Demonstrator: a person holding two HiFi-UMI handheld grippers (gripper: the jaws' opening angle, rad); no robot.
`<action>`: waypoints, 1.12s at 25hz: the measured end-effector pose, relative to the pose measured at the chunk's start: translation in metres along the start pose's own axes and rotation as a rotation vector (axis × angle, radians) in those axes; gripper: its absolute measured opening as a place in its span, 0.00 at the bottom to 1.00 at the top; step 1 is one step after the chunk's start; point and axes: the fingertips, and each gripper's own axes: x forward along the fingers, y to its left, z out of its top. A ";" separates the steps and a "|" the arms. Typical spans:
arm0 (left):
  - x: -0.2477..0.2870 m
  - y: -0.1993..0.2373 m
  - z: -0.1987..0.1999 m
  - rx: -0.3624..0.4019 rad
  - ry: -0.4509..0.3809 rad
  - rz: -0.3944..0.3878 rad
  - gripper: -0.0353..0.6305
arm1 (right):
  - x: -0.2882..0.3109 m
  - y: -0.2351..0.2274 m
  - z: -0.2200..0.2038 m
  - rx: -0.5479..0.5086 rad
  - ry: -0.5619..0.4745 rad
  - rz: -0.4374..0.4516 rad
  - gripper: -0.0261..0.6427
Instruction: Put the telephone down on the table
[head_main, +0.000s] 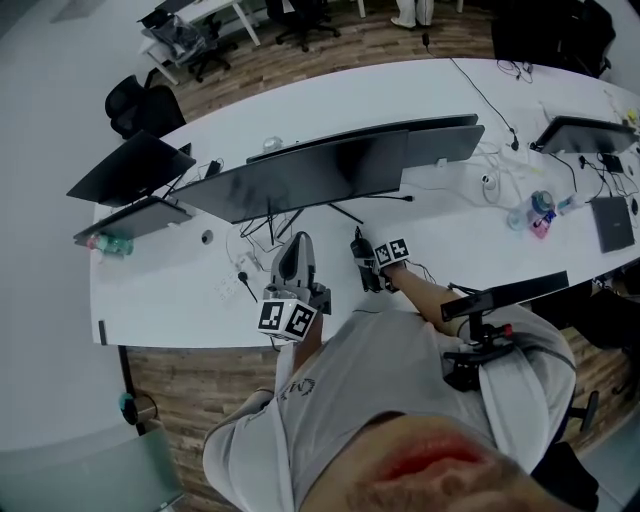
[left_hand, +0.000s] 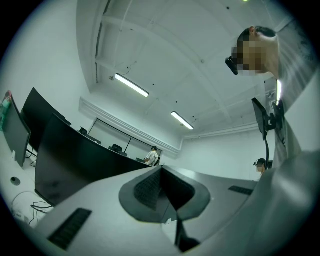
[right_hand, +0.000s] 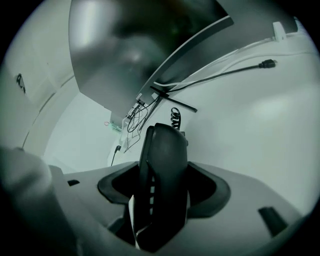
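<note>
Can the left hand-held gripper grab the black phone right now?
Probably not yet: the left hand-held gripper points up at the ceiling, jaws together, while the right hand-held gripper clamps the black plastic telephone handset.

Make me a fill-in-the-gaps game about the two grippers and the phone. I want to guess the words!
The gripper clamped on the black plastic telephone handset is the ___ one.
The left gripper has its dark fingers shut on ___.
The long curved table under the dark monitors is coloured ___.
Missing words: right; nothing; white.
</note>
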 end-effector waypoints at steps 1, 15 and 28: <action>0.000 0.000 0.000 0.003 -0.001 -0.001 0.07 | -0.001 -0.003 -0.001 0.014 -0.007 -0.011 0.48; 0.005 0.000 -0.010 -0.004 0.003 -0.021 0.07 | -0.008 -0.019 0.003 -0.125 0.020 -0.100 0.49; 0.002 -0.010 0.006 0.024 -0.022 -0.031 0.07 | -0.053 -0.012 0.048 -0.316 -0.053 -0.152 0.52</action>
